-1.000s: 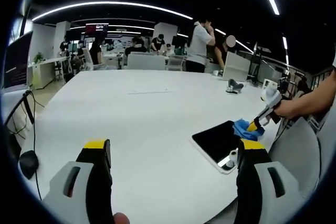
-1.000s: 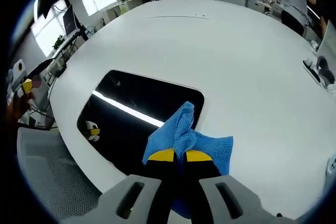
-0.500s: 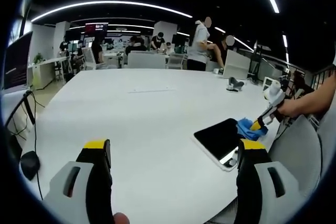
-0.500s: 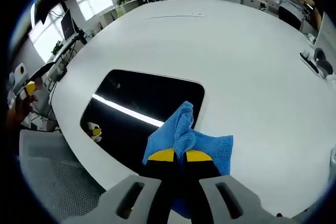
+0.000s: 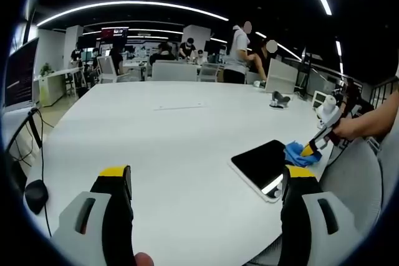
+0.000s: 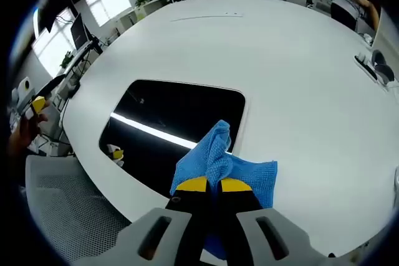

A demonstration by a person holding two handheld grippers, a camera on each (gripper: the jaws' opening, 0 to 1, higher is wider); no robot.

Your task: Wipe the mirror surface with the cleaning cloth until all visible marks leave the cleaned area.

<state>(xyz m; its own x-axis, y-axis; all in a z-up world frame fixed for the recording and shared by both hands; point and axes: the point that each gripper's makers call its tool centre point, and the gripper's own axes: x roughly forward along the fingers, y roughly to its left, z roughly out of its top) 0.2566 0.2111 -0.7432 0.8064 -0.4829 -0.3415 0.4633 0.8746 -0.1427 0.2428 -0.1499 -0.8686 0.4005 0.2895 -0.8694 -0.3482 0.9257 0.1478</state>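
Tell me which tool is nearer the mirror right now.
Right. The right tool, shut on the blue cloth, sits at the mirror edge with the cloth overlapping it. The left tool is open, held back over the white table, the mirror lying ahead to its right.

Both views over shared mirror [image 5: 262, 163]

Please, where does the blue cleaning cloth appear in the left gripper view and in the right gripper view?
Left gripper view: the blue cleaning cloth is at the right, at the mirror's far end.
Right gripper view: low in the centre, clamped in the right gripper.
Shared landmark: the dark mirror on the white table.
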